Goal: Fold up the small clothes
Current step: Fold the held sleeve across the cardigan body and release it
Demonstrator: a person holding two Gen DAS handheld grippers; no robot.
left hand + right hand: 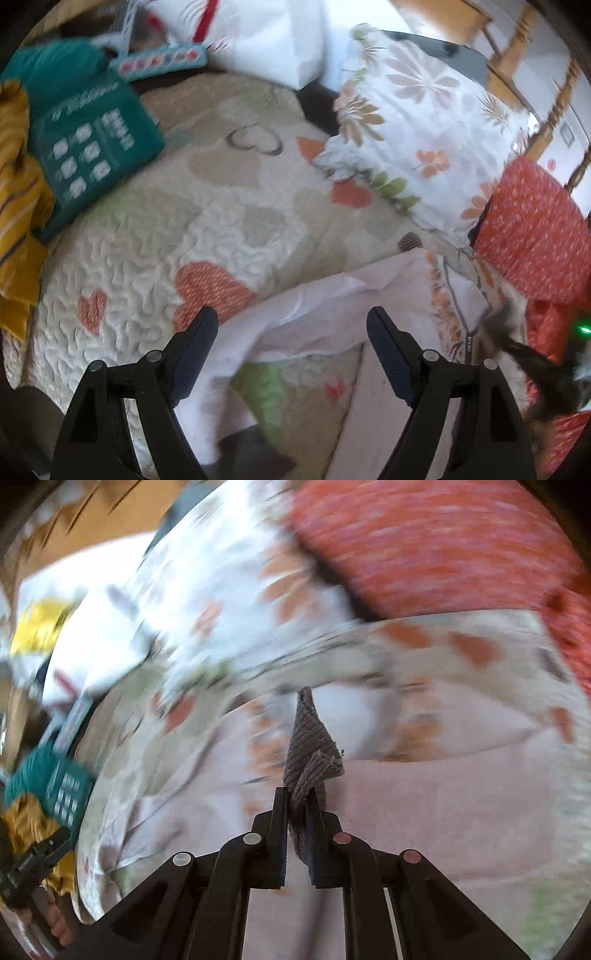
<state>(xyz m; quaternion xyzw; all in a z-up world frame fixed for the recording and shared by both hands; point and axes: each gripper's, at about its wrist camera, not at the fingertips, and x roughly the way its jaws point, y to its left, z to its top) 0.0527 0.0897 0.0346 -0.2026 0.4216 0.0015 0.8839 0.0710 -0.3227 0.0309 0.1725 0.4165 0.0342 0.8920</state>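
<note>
A pale pink garment (332, 314) lies spread on the quilted bedspread (147, 258). My left gripper (291, 325) is open and empty just above the garment's near edge. In the right wrist view my right gripper (297, 797) is shut on a grey ribbed piece of cloth (310, 749), which sticks up between the fingers above the pink garment (443, 812). This view is heavily motion-blurred. The right gripper also shows as a dark blur at the right edge of the left wrist view (535, 369).
A folded teal shirt (92, 147) and a mustard striped garment (18, 203) lie at the left. A white floral pillow (417, 140) and a red patterned pillow (535, 229) sit at the right. A wooden chair (517, 55) stands behind.
</note>
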